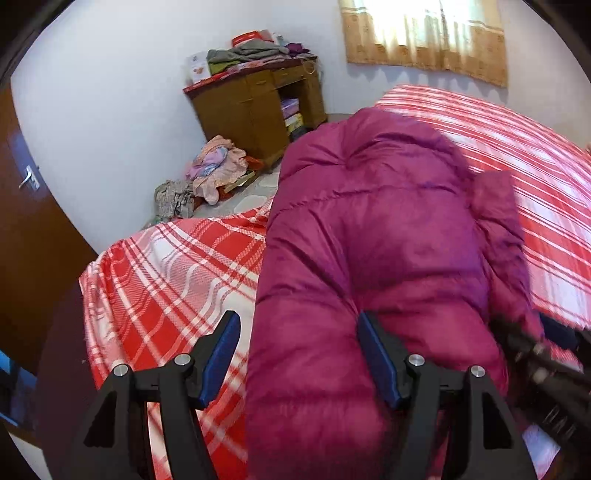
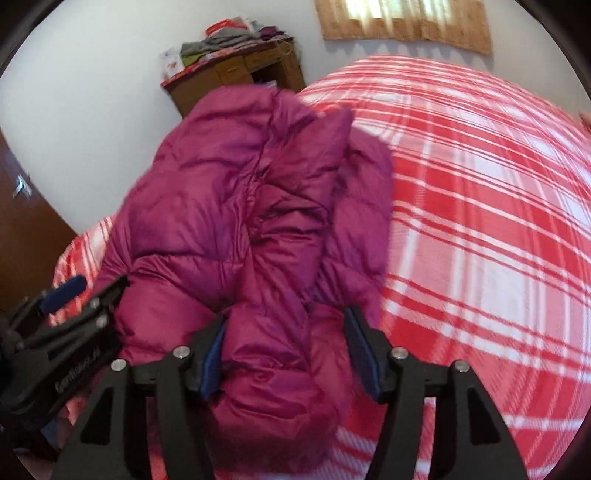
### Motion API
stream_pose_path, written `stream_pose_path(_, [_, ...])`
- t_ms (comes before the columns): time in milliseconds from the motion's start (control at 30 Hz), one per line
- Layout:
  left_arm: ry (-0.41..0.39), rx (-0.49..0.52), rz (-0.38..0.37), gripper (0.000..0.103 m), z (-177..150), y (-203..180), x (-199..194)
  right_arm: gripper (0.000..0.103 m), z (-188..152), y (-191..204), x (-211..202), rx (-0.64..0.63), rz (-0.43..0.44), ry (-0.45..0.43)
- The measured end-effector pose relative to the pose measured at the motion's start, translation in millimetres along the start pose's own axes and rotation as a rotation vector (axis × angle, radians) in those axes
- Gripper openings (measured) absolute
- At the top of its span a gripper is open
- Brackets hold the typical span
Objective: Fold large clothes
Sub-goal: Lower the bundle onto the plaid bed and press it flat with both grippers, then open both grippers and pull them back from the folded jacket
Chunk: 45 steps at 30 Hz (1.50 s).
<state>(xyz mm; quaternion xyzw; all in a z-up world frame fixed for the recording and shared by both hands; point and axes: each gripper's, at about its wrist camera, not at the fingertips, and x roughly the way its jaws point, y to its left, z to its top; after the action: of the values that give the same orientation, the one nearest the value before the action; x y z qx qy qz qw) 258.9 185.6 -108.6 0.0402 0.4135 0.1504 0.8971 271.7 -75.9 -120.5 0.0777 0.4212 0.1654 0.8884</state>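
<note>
Magenta quilted puffer jacket (image 1: 388, 229), one only, lies bunched on a bed (image 1: 166, 266) covered in red-and-white plaid cloth. It fills the middle of both wrist views, reaching from 6 o'clock up toward 12.

Left claw (image 1: 299, 350) stands wide; the jacket's near edge sits between its two blue pads, pushing against the right-hand one, while the left pad stands apart over the plaid. Right claw (image 2: 286, 354) also stands wide, with a fold of the jacket between its pads; the left pad touches the fabric, the right pad looks just clear of it. Motion blur makes a firm grip impossible to confirm.

At 11 o'clock one brown wooden worktop (image 1: 255, 103) stands against the white wall, folded clothes piled on top, and its open compartment holds a stack of flat boxes (image 1: 293, 118). Two heaps of clothing (image 1: 214, 166) lie on the floor beside it. One curtained window (image 1: 424, 33) glows at 1 o'clock. Pale lettering on the left claw's body in the right view is too blurred to read.
</note>
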Motion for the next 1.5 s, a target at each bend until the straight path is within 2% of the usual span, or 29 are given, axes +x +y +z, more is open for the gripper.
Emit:
stream_pose_path(67, [-0.009, 0.016, 0.006, 0.067, -8.7, -0.6, -15.4, 0.066, -7.5, 1.6, -19.4, -0.012, -0.015, -0.036])
stream_pose_path(133, [-0.023, 0.011, 0.027, 0.067, -21.8, -0.4, -30.8, 0.076, -18.0, 1.8, -40.1, -0.015, -0.028, -0.073])
stream_pose_path(200, [-0.023, -0.006, 0.028, 0.067, -33.5, -2.5, -40.3, 0.082, -28.8, -1.0, -57.5, -0.007, -0.041, -0.101])
stream_pose_path(367, [-0.019, 0.0, 0.028, 0.067, -62.8, -7.3, -65.0, 0.082, -45.5, 1.6, -77.2, -0.044, -0.075, -0.11])
stream_pose_path(433, [-0.007, 0.006, -0.009, 0.067, -72.4, -7.5, -74.0, 0.083, -47.2, 1.1, -82.8, -0.038, -0.074, -0.12])
stream_pose_path(467, [-0.006, 0.015, -0.028, 0.067, -77.6, -8.5, -77.8, 0.085, -50.2, 1.2, -86.3, -0.029, -0.074, -0.117])
stream_pose_path(533, [0.005, 0.033, -0.026, 0.067, -88.1, -12.0, -83.3, 0.095, -56.6, 2.1, -87.1, -0.024, -0.082, -0.095])
stream_pose_path(600, [0.022, 0.025, -0.019, 0.067, -95.4, -10.6, -84.9, 0.095, -64.2, 5.1, -88.2, -0.03, -0.087, -0.079])
stream_pose_path(767, [0.071, -0.061, -0.062, 0.067, -108.8, 5.1, -87.6, 0.095, -80.1, 15.9, -97.1, -0.065, -0.107, -0.041])
stream_pose_path(867, [0.085, -0.076, -0.05, 0.067, -114.3, 11.7, -90.1, 0.095, -85.3, 28.0, -93.6, -0.137, -0.168, 0.01])
stream_pose_path(967, [0.094, -0.107, -0.066, 0.067, -120.7, 22.4, -99.2, 0.095, -93.3, 33.3, -93.0, -0.141, -0.167, 0.057])
stream_pose_path(1033, [0.079, -0.112, -0.065, 0.067, -125.6, 29.8, -110.0, 0.095, -97.8, 36.7, -94.8, -0.144, -0.164, 0.081])
stream_pose_path(1133, [0.022, -0.094, -0.039, 0.067, -128.9, 36.3, -130.0, 0.095, -103.8, 43.1, -107.7, -0.151, -0.144, 0.063])
stream_pose_path(1267, [-0.086, -0.065, 0.019, 0.067, -129.5, 38.4, -163.8, 0.1, -103.4, 48.9, -131.6, -0.14, -0.126, 0.005])
stream_pose_path(1367, [-0.123, -0.041, 0.045, 0.067, -127.3, 33.3, -179.6, 0.101, -103.9, 50.7, -152.7, -0.133, -0.116, -0.045])
stream_pose_path(1500, [-0.143, -0.032, 0.019, 0.067, -123.8, 25.3, -201.0, 0.101, -101.6, 51.8, -175.3, -0.128, -0.137, -0.112])
